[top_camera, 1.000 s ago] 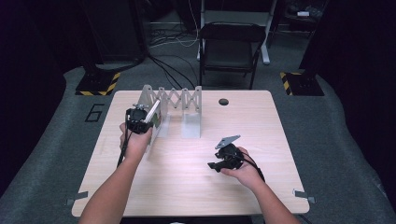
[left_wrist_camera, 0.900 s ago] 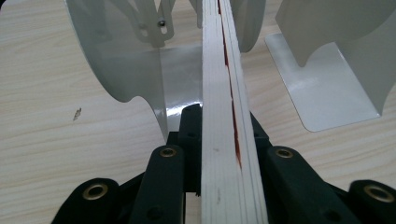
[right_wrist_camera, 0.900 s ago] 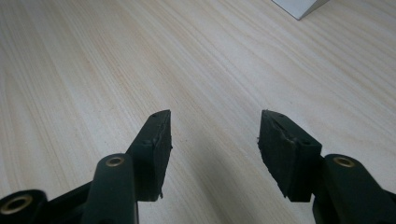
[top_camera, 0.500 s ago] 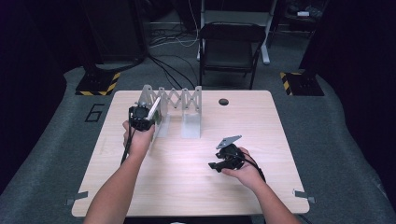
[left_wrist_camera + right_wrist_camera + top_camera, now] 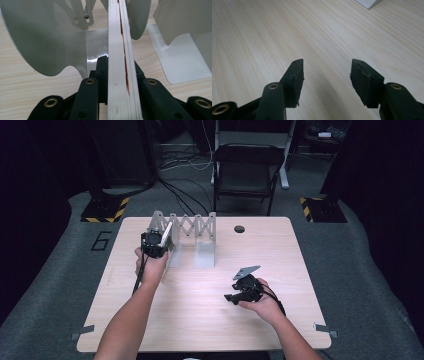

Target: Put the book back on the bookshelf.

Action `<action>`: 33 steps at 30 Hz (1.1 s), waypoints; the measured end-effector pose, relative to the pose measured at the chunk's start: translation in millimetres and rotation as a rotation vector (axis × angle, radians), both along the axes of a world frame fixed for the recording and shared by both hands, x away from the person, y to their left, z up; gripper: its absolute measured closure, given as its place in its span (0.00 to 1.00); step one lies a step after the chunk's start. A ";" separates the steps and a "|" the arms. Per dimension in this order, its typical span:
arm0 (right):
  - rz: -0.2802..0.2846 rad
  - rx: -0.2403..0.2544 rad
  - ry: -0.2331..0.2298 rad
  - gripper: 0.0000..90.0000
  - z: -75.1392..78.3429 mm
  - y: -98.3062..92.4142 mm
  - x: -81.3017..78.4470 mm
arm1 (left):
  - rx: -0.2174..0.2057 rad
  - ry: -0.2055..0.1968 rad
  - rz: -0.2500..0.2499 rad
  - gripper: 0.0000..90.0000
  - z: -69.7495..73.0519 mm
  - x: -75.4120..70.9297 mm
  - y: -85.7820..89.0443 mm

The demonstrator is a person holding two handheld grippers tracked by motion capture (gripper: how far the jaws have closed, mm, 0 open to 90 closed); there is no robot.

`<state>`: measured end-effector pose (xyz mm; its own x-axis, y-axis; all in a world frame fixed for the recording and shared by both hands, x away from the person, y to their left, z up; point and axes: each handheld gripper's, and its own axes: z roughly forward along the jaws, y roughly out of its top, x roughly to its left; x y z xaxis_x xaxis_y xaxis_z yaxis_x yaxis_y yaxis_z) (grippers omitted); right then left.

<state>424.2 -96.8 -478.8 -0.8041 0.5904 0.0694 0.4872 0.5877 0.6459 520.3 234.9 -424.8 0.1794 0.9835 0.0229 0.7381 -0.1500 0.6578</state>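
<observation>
A thin book (image 5: 166, 234) with white page edges and a red streak (image 5: 120, 62) stands on edge between the plates of a grey metal accordion rack (image 5: 192, 226) at the back left of the table. My left gripper (image 5: 156, 243) is shut on the book, one black jaw on each side of it (image 5: 119, 73). A curved rack plate (image 5: 47, 40) rises to its left and another plate (image 5: 185, 22) to its right. My right gripper (image 5: 231, 297) rests low over the wooden table at the right, open, with bare wood between its fingertips (image 5: 327, 72).
A small black round disc (image 5: 239, 228) lies near the table's (image 5: 200, 320) back edge. A black chair (image 5: 247, 165) stands behind the table, with cables on the floor. The rack's flat foot (image 5: 180, 65) lies to the right of the book.
</observation>
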 end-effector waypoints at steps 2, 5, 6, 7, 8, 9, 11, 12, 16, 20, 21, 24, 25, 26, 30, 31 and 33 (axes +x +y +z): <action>0.000 0.001 -0.001 0.49 0.0 -0.2 0.0 | -0.003 0.004 0.003 0.84 -1.3 0.8 -0.3; 0.001 0.000 0.000 0.49 0.2 -0.7 -0.2 | -0.009 0.007 0.018 0.84 -3.5 2.2 -1.4; 0.000 0.000 0.000 0.49 0.0 -0.3 -0.4 | -0.011 0.009 0.022 0.84 -3.8 2.2 -2.3; 0.000 -0.004 0.001 0.49 -0.2 -0.1 -0.7 | -0.007 0.006 0.021 0.84 -4.1 2.7 -2.5; -0.003 -0.003 0.004 0.49 -0.2 0.2 -0.9 | -0.008 0.008 0.024 0.84 -4.6 2.7 -3.2; -0.002 0.001 0.000 0.49 -1.0 0.4 -0.8 | -0.007 0.009 0.027 0.84 -5.3 3.2 -3.3; -0.002 0.001 0.001 0.49 -1.3 0.4 -0.9 | -0.007 0.016 0.030 0.84 -5.7 3.7 -3.5; -0.004 0.004 0.004 0.49 -1.4 0.0 -1.3 | 0.004 0.021 0.028 0.83 -7.6 5.0 -3.4; -0.002 -0.002 0.003 0.49 -1.6 -1.1 -0.7 | 0.003 0.017 0.023 0.83 -7.7 5.4 -2.6; -0.003 -0.002 0.002 0.49 -2.1 -0.2 -1.0 | 0.006 0.022 0.020 0.82 -7.6 4.9 -2.7; -0.003 -0.002 0.002 0.49 -2.1 -0.2 -1.0 | 0.006 0.022 0.020 0.81 -7.6 4.9 -2.7; -0.003 -0.005 0.007 0.49 -1.8 0.0 -1.4 | 0.011 0.019 0.016 0.79 -7.3 4.5 -2.6; -0.002 -0.005 0.005 0.49 -1.9 0.0 -1.4 | 0.012 0.021 0.018 0.78 -7.1 4.1 -2.8; -0.002 -0.004 0.004 0.49 -2.0 0.0 -1.4 | 0.015 0.022 0.021 0.77 -6.7 3.8 -2.7; 0.000 -0.006 0.008 0.49 -2.4 0.0 -1.2 | 0.021 0.017 0.025 0.73 -5.7 3.0 -1.3; 0.000 -0.006 0.008 0.49 -2.4 0.0 -1.2 | 0.021 0.017 0.025 0.72 -5.7 3.0 -1.3; 0.000 -0.006 0.010 0.49 -2.7 -0.1 -1.1 | 0.014 0.004 0.019 0.70 -2.8 1.5 -0.8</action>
